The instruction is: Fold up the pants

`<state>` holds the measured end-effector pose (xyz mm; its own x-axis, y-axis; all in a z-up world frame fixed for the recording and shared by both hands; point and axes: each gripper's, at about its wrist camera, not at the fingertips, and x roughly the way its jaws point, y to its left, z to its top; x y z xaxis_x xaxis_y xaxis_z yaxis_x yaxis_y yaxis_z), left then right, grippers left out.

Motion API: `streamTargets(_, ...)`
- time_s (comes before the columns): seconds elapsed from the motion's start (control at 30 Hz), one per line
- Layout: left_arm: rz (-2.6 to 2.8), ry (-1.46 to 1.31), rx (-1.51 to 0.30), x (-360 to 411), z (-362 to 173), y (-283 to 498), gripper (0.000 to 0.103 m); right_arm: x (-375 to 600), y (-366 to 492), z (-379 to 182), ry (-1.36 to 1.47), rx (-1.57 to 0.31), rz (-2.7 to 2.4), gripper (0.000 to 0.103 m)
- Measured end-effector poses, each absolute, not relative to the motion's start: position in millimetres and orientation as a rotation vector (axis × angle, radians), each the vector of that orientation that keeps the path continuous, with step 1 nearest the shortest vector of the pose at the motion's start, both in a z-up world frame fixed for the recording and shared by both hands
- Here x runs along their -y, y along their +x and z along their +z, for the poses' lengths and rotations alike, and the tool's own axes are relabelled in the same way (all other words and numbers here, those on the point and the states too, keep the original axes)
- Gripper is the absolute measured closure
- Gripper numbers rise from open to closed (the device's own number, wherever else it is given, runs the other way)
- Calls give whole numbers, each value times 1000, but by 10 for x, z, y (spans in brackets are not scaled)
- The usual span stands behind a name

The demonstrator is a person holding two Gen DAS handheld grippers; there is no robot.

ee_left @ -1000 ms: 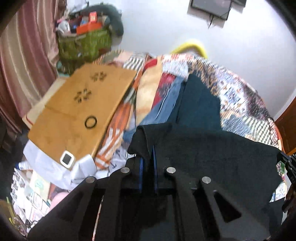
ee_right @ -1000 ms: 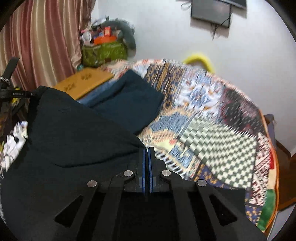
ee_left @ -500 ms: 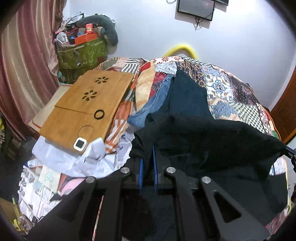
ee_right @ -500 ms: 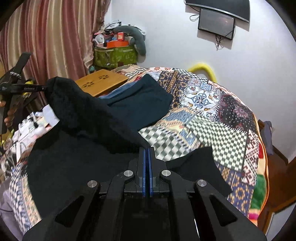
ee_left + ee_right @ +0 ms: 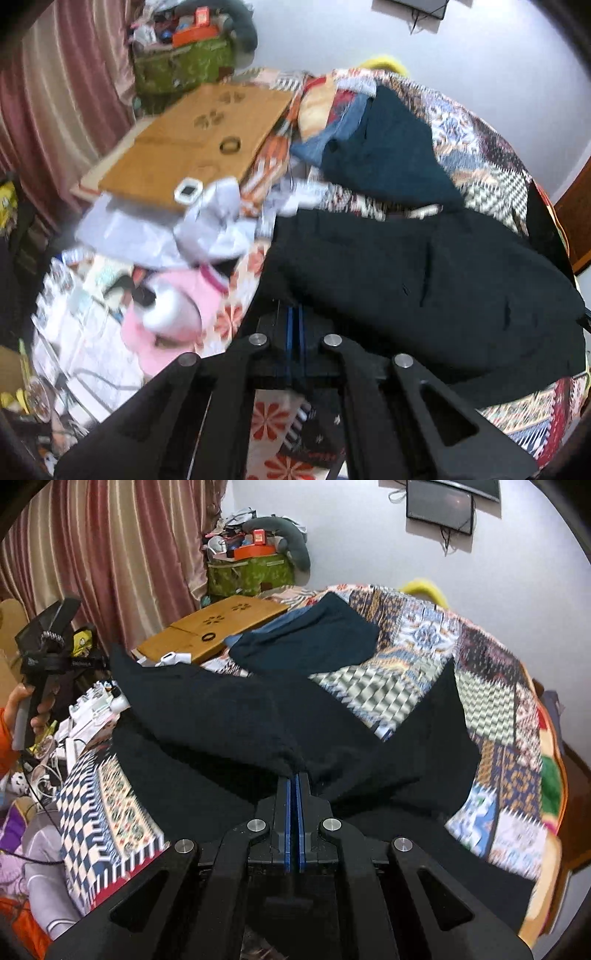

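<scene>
On the patchwork bed (image 5: 424, 635), both grippers' fingers (image 5: 290, 794) pinch the black pants (image 5: 229, 716); one fold underway, more remain.

The left hand-held gripper (image 5: 294, 314) pinches black pants (image 5: 424, 280) over the quilt (image 5: 480, 147).

The pants (image 5: 229, 716) are matt black cloth with a slightly fuzzy nap; the bed's quilt (image 5: 424, 635) is printed patchwork cloth; the lap desk (image 5: 192, 133) is smooth pale wood; each gripper (image 5: 294, 779) is matt black plastic with shiny metal screws.
</scene>
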<state>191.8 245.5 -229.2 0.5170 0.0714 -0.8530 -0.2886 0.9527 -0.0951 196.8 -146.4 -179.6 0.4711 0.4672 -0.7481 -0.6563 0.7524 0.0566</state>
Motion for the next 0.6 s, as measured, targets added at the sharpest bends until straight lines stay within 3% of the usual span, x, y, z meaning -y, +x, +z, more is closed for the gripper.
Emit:
streamTargets(0.27,247,-269,-1104,-2464,-2731,1701,102,1513,1808,-2028,-191,-882,677,97)
streamTargets(0.43,303,-226,-1088,-2475,-2614,1655,100,1609,1730,-1960,-194,-899,692,96)
streamTargets(0.53,314,-207,-1054,-2484,-2469,1645,94,1665,1704,-1894,-198,-892,684,93)
streamTargets(0.6,312,-179,-1025,-2440,-2347,1662,80,1744,1737,-1822,-182,-881,673,86)
